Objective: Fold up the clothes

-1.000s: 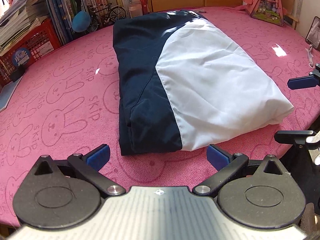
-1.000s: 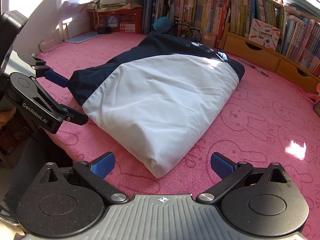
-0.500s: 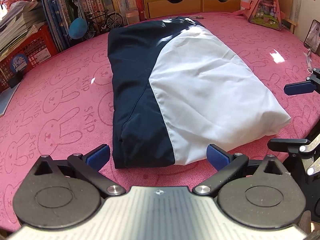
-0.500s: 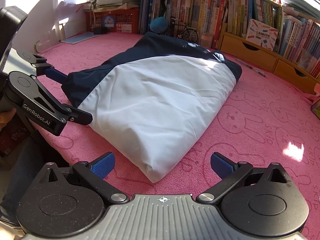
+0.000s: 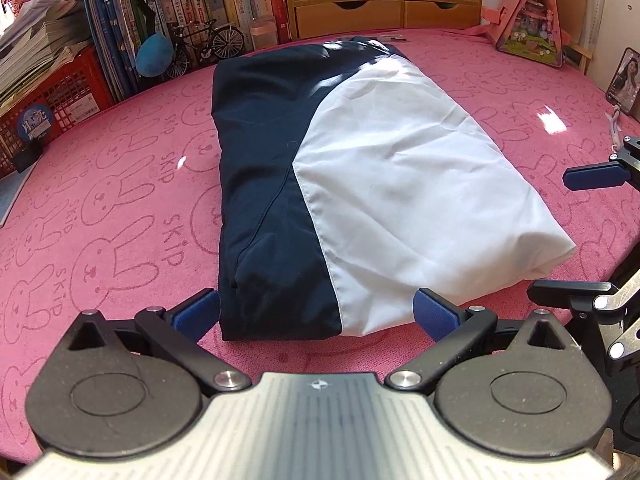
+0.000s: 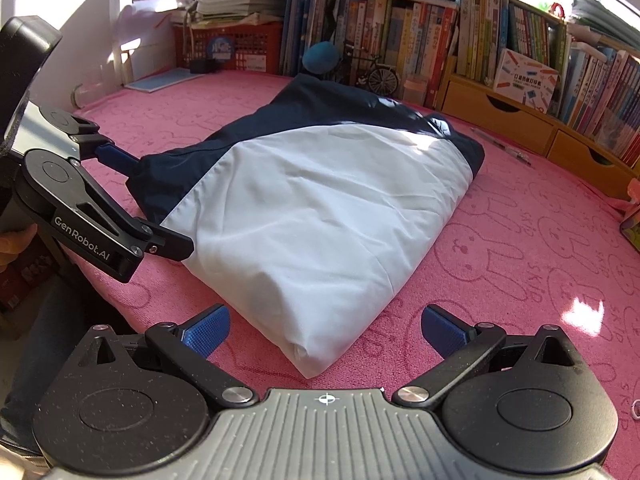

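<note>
A folded navy and white jacket (image 5: 344, 184) lies on the pink rabbit-print cloth (image 5: 112, 208). My left gripper (image 5: 318, 314) is open, its blue pads straddling the jacket's near short edge. In the right wrist view the same jacket (image 6: 320, 216) shows its white corner closest to me. My right gripper (image 6: 326, 330) is open with that white corner between its pads. The left gripper (image 6: 132, 196) shows at the left of the right wrist view, and the right gripper (image 5: 572, 232) at the right edge of the left wrist view.
Bookshelves (image 6: 420, 40) and wooden drawers (image 5: 384, 12) line the far side. A red crate (image 5: 52, 92), a blue ball (image 5: 154, 54) and a model bicycle (image 5: 208, 46) stand at the back left. A pink toy house (image 5: 528, 12) sits back right.
Both grippers have moved forward to the jacket. The left one's pads now flank its near edge, and the right one's pads flank the white corner. The jacket has not moved.
</note>
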`<state>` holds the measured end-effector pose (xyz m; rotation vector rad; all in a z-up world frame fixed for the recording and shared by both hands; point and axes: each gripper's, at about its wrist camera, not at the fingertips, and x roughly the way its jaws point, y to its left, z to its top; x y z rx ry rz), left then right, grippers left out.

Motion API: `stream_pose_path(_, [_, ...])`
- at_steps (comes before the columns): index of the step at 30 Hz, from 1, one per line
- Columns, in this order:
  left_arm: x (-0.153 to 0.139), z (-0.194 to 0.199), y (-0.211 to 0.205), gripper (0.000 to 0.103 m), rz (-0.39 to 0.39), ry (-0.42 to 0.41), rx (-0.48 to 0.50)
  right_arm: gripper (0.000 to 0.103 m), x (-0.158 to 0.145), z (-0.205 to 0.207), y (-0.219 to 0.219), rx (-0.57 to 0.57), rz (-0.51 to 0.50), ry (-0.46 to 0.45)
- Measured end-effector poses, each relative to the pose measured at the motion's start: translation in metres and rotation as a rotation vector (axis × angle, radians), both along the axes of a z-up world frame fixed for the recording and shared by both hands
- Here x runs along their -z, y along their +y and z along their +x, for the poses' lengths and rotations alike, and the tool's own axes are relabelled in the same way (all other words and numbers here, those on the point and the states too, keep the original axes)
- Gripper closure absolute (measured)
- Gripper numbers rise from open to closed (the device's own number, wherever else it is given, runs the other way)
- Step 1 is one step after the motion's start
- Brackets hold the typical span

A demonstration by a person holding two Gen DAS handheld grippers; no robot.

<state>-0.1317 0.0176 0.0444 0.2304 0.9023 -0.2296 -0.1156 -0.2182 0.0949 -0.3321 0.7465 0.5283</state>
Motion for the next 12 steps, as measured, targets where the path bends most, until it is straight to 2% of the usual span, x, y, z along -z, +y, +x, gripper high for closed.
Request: stream_pose_path(12, [-0.0032,-0.0026,-0.0029,0.0,-0.005,-0.026,0.018,0.0,0.0021,-0.0017,0.0022,-0.004,0.001,0.009])
